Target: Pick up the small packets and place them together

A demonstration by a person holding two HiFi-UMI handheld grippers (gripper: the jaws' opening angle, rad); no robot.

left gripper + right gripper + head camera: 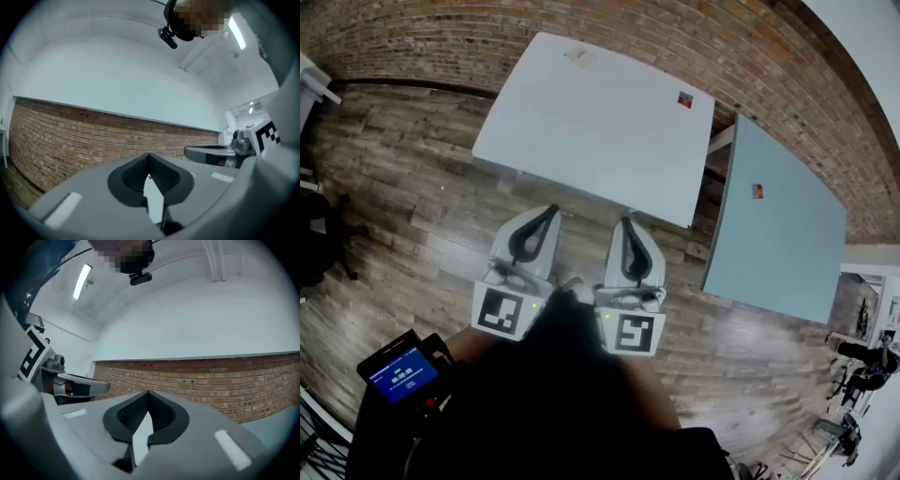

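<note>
Both my left gripper (551, 210) and right gripper (625, 221) are pressed together, empty, short of the white counter (581, 131), so I should close in and spread one before lowering over the red packet (684, 99) near its far right corner, well apart from the pale packet (577, 56).

I see a white table (600, 122) on the wooden floor (403, 206). It carries a small pale packet (578, 56) near its far edge and a small red packet (685, 99) by its far right corner, the two well apart, rest of the top bare. Just right of it, with a narrow gap between, I see a blue-grey table (787, 244) carrying one more red packet (757, 191) near its left edge.
</note>
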